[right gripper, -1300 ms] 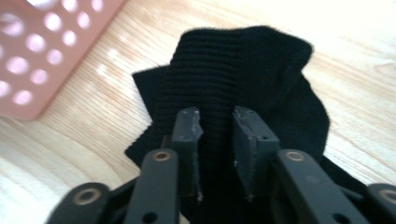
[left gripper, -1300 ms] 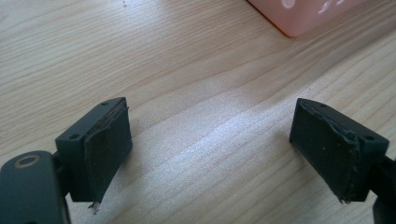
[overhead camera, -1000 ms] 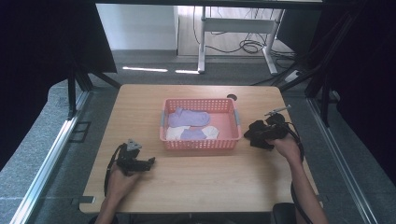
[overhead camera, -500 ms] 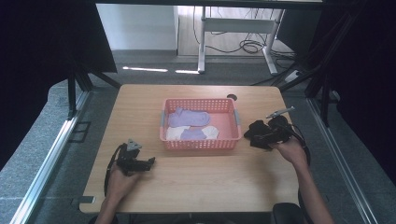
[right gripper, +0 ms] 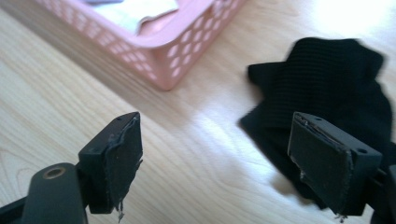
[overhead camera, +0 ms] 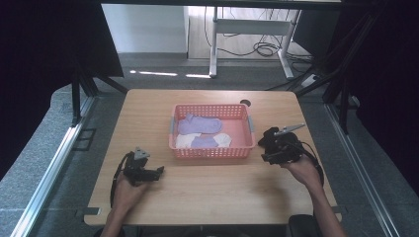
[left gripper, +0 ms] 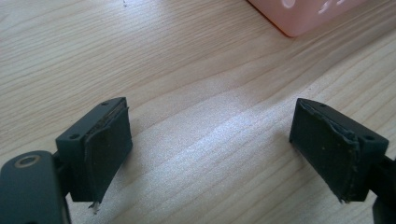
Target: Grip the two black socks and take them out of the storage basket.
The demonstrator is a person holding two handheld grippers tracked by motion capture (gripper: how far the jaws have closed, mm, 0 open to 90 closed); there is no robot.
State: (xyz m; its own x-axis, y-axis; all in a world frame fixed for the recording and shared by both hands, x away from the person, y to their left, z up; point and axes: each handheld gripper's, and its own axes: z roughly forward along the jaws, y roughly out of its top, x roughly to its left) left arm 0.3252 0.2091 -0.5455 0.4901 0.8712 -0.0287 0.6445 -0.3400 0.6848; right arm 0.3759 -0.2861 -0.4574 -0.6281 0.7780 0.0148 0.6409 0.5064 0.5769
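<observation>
Wooden table [overhead camera: 212, 197], pink basket [overhead camera: 212, 152] mid-table holding socks. Black sock [right gripper: 327, 88] lies on the table at the basket's 3 o'clock. Right gripper [right gripper: 224, 163] jaws just opened, nothing between them; left gripper [left gripper: 210, 154] jaws wide apart, empty.

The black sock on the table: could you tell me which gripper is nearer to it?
Right. The right gripper is open just beside the black sock; the left gripper sits across the table, beyond the basket.
</observation>
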